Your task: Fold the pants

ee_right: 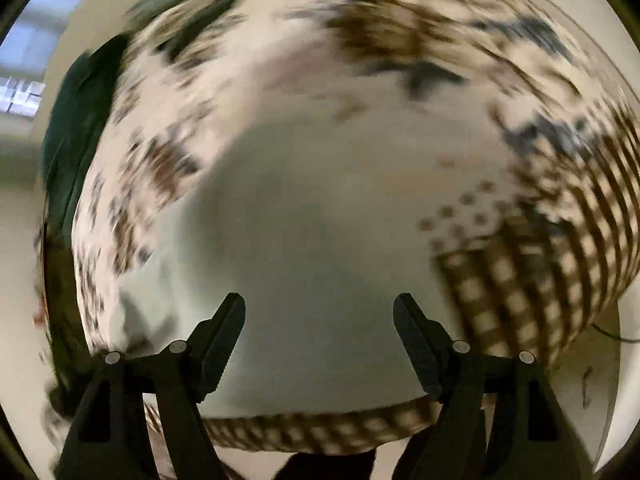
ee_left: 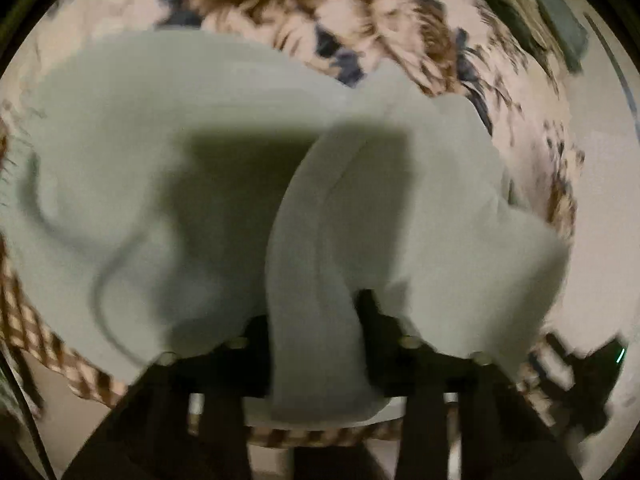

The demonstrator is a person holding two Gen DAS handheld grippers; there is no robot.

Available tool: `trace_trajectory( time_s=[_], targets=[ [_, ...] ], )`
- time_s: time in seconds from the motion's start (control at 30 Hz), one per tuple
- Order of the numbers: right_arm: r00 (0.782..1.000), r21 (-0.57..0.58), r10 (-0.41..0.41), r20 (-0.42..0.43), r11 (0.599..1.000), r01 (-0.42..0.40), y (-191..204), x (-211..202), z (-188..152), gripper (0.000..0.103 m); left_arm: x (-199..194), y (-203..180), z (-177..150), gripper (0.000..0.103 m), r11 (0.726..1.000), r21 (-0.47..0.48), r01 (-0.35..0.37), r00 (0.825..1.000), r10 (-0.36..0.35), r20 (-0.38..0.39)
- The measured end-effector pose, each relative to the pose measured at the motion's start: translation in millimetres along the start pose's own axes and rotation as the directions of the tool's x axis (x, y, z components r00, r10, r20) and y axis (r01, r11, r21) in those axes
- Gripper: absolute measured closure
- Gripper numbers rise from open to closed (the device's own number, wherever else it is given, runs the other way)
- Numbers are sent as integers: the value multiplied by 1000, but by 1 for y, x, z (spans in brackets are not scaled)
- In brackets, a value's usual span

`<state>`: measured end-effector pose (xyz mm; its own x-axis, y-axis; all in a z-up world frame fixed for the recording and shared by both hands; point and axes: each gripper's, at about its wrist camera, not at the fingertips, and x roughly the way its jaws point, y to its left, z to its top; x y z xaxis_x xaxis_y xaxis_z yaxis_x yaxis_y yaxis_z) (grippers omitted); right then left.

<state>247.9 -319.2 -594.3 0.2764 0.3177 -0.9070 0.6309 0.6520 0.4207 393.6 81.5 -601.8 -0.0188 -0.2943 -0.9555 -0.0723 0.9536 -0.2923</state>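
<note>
Underneath, a patterned rug point(ee_left: 400, 32) with brown leaf shapes, dark blue blots and a brown-and-cream checked border carries everything; dark green fabric point(ee_right: 76, 128) lies past its far left edge in the right wrist view. Pale mint pants point(ee_left: 140, 140) spread over the rug's middle, motion-blurred, one thick fold rising off the flat cloth. Left gripper point(ee_left: 316, 344) is pinched on that fold; right gripper point(ee_right: 319, 320) hangs above pale cloth, jaws wide, holding nothing.

Pale grey-green pants point(ee_left: 168, 152), soft and rumpled, spread on patterned cloth, one fold bunched upright
</note>
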Motion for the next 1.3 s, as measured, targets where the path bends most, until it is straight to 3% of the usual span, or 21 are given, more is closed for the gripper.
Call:
trace_trajectory(
  time_s=[0.07,0.13,0.17,0.2,0.3,0.4,0.5,0.57,0.63,0.73,0.8,0.87,0.93,1.03,1.1,1.17,1.23,1.3],
  targets=[
    [998,13,37,-58,999,-36,-15,14,11,24,-8,-2,-16,78,998,26,-58,998,57,32],
    [992,-40,60,-109,997,-65,-21,25,9,24,-1,7,-25,78,994,25,-108,994,107,11],
    [994,-75,41,-104,996,-48,-23,28,11,26,8,15,-29,77,992,7,-130,991,130,-12],
    [995,-107,-1,-101,994,-10,-26,32,13,38,14,20,-30,75,991,-2,-133,991,133,-30],
    [982,-63,-35,-188,998,23,-45,53,23,41,5,20,-23,65,993,-29,-118,992,117,-45],
    [980,-126,-38,-193,992,13,-28,41,34,41,-31,6,-16,60,993,-15,-121,993,121,6],
    [988,-209,29,-149,976,-61,4,14,52,40,-59,-3,-6,36,993,-25,-117,987,119,105],
    [987,-235,62,-146,967,-96,21,11,66,32,-59,-4,10,34,994,-46,-95,985,100,143],
    [988,-267,69,-141,958,-105,41,23,86,32,-46,-1,30,34,993,-65,-93,983,102,153],
    [990,-351,16,-139,934,-65,70,52,106,33,-10,-2,60,34,993,-68,-93,987,101,125],
    [992,-382,-97,-84,922,58,75,70,118,34,15,0,68,32,987,-50,-154,984,158,82],
    [982,-345,-170,-81,929,132,62,87,129,34,22,4,68,31,990,-59,-131,989,135,67],
    [982,-271,-123,-141,959,81,47,92,135,32,18,4,65,31,990,-43,-133,987,136,83],
    [982,-292,-141,-127,951,99,57,72,134,32,9,7,59,31,990,-63,-128,987,134,93],
    [988,-338,-143,-64,934,113,79,49,131,32,3,9,54,31,989,-83,-122,986,130,105],
    [993,-409,-93,-68,911,58,107,39,127,32,-3,9,48,31,989,-87,-116,985,126,119],
    [987,-531,-93,-130,847,10,152,54,124,32,-1,9,45,31,989,-85,-120,984,130,121],
    [970,-646,-180,-164,762,33,185,80,119,32,4,10,45,31,989,-83,-126,984,135,115]
  ],
)
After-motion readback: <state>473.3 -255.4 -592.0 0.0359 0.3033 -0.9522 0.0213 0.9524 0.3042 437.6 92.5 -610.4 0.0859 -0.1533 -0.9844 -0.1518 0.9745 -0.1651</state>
